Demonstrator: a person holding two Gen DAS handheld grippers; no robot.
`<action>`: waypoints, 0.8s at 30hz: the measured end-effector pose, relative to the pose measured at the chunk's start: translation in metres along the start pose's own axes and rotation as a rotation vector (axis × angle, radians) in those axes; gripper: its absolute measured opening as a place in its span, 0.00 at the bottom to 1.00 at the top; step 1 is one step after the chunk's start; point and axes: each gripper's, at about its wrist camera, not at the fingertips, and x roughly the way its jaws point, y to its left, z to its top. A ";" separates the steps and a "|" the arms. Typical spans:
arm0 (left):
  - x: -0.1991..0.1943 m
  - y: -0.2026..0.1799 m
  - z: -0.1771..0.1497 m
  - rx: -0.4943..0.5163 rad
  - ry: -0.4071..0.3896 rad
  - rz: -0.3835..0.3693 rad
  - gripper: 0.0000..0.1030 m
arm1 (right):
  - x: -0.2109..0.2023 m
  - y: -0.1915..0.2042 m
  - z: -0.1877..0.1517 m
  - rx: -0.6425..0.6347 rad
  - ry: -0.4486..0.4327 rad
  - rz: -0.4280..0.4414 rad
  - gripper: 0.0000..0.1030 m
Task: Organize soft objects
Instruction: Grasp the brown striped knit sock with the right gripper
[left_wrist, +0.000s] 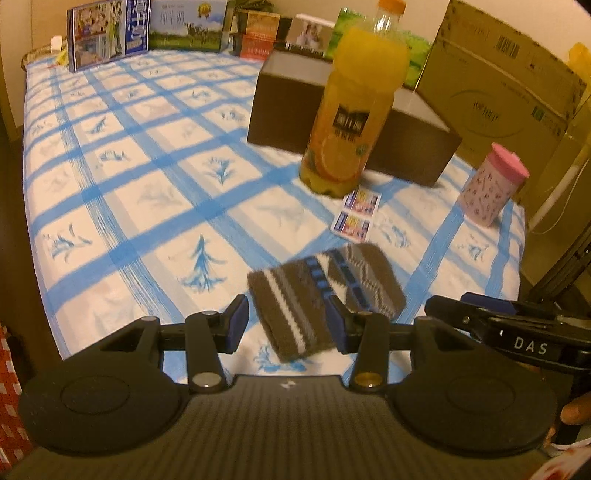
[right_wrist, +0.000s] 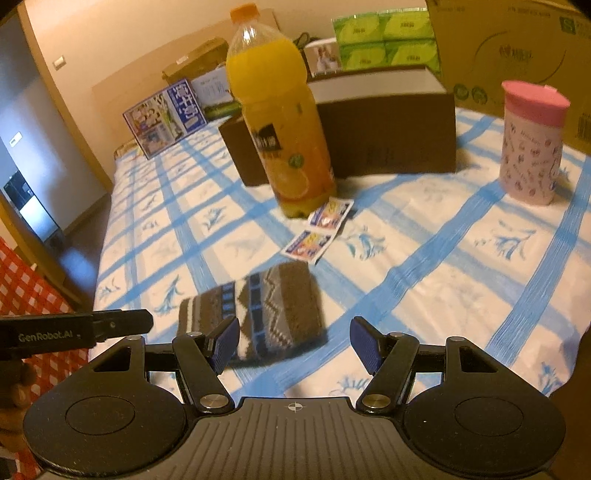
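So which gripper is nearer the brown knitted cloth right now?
Left. The left gripper hangs open right over the near end of the brown knitted cloth; the right gripper sits open beside it, slightly farther off.

- A home bedroom is showing: a blue-and-white checked bedspread (left_wrist: 147, 155) is covering a bed.
- Printed cardboard boxes (left_wrist: 495, 70), green tissue packs (right_wrist: 384, 40) and a pink lidded cup (right_wrist: 532, 144) are crowding it.

Brown striped knit cloth (left_wrist: 325, 295), blue-checked tablecloth (left_wrist: 147, 166)
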 end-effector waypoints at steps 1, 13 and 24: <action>0.003 0.000 -0.001 0.001 0.008 0.003 0.41 | 0.003 0.000 -0.001 0.002 0.006 0.001 0.64; 0.034 0.006 -0.003 -0.016 0.059 0.021 0.41 | 0.039 -0.006 -0.004 0.030 0.044 0.002 0.64; 0.056 0.011 -0.004 -0.012 0.081 0.021 0.40 | 0.065 -0.009 -0.005 0.081 0.023 0.033 0.64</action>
